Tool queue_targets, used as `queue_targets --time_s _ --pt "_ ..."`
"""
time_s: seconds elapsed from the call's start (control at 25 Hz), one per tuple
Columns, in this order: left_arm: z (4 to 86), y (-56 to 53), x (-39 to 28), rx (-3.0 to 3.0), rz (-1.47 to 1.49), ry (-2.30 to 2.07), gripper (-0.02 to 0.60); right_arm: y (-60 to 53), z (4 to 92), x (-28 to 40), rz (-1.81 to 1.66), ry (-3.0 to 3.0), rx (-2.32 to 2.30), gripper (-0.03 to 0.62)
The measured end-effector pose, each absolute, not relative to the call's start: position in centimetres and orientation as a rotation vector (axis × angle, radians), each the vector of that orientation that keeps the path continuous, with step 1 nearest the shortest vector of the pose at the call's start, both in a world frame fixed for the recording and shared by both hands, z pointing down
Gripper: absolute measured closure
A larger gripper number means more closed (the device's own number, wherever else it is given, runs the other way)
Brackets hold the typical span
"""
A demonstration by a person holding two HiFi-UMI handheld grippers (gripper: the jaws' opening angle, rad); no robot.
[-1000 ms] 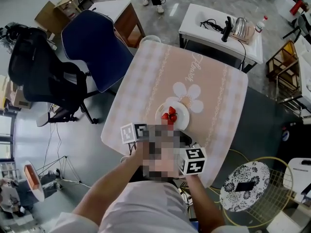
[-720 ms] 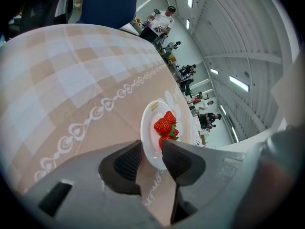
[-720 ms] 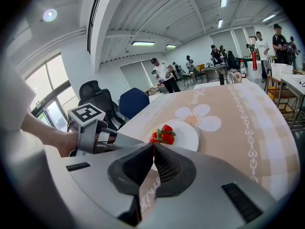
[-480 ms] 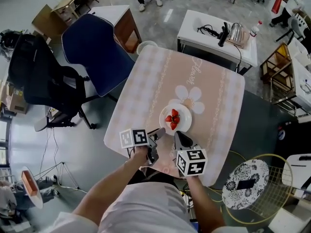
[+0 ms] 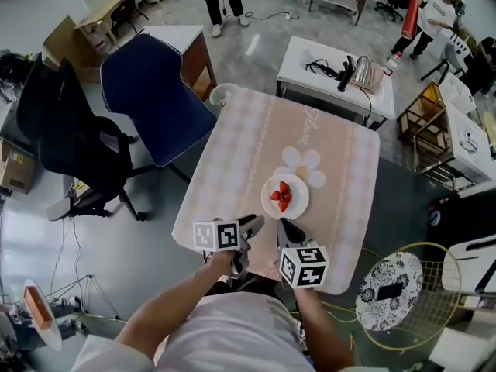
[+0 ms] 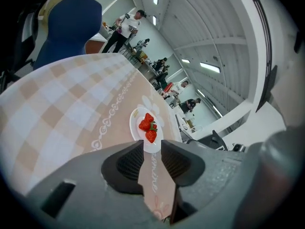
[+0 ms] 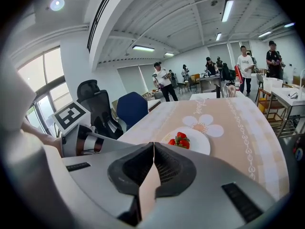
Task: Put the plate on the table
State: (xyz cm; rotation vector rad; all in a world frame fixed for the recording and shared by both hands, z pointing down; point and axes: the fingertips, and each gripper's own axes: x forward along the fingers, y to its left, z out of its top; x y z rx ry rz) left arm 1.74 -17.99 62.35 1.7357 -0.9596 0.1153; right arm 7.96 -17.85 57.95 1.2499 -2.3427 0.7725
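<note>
A white plate point(image 5: 296, 202) holding strawberries point(image 5: 281, 196) rests on the table's pink checked cloth point(image 5: 232, 153), just in front of a printed white flower. Both grippers hover at the table's near edge, a little short of the plate. My left gripper point(image 5: 254, 223) has a narrow gap between its pads with nothing in it, and its jaws are closing; ahead of it point(image 6: 152, 144) lies the plate point(image 6: 135, 120). My right gripper point(image 5: 285, 227) has its tips point(image 7: 153, 147) together and empty, pointing at the plate point(image 7: 200, 141).
A blue chair point(image 5: 155, 91) and a black office chair point(image 5: 70, 130) stand left of the table. A white side table point(image 5: 333, 64) with a kettle stands behind it. A wire basket stool point(image 5: 391, 289) is at the lower right. People stand far back.
The plate stays in the same spot on the cloth. Both grippers remain near the front edge, just short of it. The head view has shifted slightly.
</note>
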Motion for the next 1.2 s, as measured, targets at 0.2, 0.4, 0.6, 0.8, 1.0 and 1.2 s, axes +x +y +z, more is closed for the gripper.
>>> queue_targets --time_s 0.2,0.4,0.6,0.8,1.0,1.2 --pt "59.6 -17.4 1.5 1.909 0.146 -0.970 0.505 -17.1 56.0 7.0 0.721 -2.352 1.294 0.589" --pt "57.4 -16.9 1.3 2.032 0.148 -0.976 0.540 -16.1 54.3 5.9 0.682 -2.368 1.320 0.589" --pt "55.6 -16.0 1.4 2.127 0.174 -0.949 0.548 -15.1 52.8 5.1 0.673 -2.390 1.357 0.589" --pt "54.3 -14.7 1.8 2.230 0.211 -0.940 0.558 -13.9 51.7 4.8 0.658 -2.396 1.390 0.589" --pt "53.1 -13.3 1.9 2.313 0.219 -0.940 0.575 -12.5 50.8 4.2 0.632 -2.406 1.408 0.589" --pt "51.9 -12.5 1.8 2.373 0.206 -0.959 0.575 -11.3 50.3 3.7 0.588 -2.400 1.441 0.589"
